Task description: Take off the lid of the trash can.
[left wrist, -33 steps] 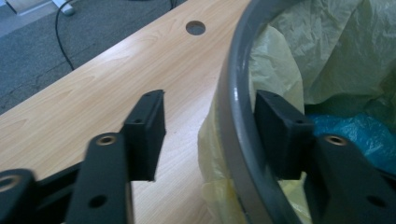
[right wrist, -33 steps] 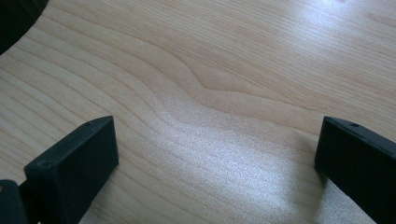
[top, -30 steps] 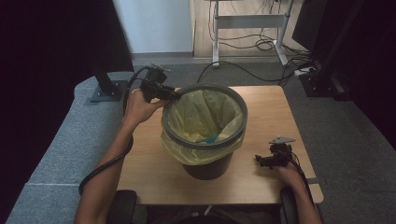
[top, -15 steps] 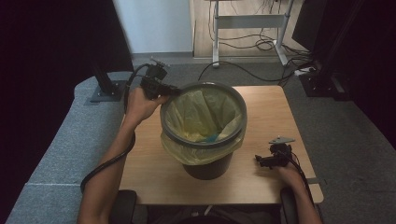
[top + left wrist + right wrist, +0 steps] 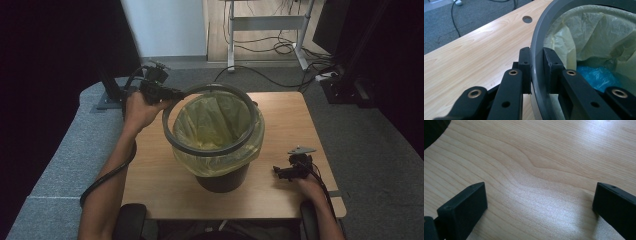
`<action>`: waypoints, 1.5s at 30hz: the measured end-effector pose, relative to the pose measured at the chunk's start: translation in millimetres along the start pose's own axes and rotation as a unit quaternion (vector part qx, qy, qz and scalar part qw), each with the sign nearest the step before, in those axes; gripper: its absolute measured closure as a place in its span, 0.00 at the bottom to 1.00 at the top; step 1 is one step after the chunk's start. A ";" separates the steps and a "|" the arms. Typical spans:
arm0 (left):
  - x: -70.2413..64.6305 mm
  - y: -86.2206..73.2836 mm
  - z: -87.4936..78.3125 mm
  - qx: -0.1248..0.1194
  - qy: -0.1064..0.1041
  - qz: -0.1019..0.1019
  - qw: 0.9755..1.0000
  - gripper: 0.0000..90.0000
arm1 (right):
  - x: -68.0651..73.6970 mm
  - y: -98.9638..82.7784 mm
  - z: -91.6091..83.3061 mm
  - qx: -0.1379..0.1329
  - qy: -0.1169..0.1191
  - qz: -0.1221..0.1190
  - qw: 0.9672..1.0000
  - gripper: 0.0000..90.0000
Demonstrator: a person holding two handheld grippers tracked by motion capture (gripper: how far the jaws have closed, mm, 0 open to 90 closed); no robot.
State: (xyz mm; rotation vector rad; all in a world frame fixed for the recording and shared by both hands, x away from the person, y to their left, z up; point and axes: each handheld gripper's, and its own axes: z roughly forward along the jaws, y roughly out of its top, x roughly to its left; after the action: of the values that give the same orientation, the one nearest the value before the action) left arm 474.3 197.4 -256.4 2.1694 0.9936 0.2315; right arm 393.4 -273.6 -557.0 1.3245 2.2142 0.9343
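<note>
The left gripper (image 5: 172, 94) pinches the grey ring (image 5: 212, 120) at its far left edge and tips it up off the black bin (image 5: 222, 177), so the yellow bag (image 5: 215, 125) comes free. The right gripper (image 5: 278, 171) rests wide open on the table (image 5: 155, 170), near right.

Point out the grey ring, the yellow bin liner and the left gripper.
grey ring (image 5: 200, 150): high view, its near arc.
yellow bin liner (image 5: 215, 120): high view, inner wall.
left gripper (image 5: 537, 67): left gripper view, between the fingertips, clamped on the ring.
</note>
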 end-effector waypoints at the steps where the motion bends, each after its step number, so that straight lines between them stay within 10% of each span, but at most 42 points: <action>1: 1.8 -1.4 -1.4 0.000 0.001 -0.002 1.000 0.87 | 0.0 0.0 0.0 0.000 0.000 0.000 1.000 0.00; 24: 40.4 -31.6 -35.1 -0.012 0.034 -0.042 0.998 0.87 | 0.0 0.0 0.0 0.000 0.000 0.000 1.000 0.00; 45: 80.5 -66.7 -63.4 -0.023 0.081 -0.091 0.992 0.87 | 0.0 0.0 0.0 0.000 0.000 0.000 1.000 0.00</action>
State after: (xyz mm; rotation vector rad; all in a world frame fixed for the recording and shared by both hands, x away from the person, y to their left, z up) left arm 463.0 318.8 -266.7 2.0278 1.2578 0.3441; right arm 393.4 -273.6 -557.0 1.3244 2.2142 0.9344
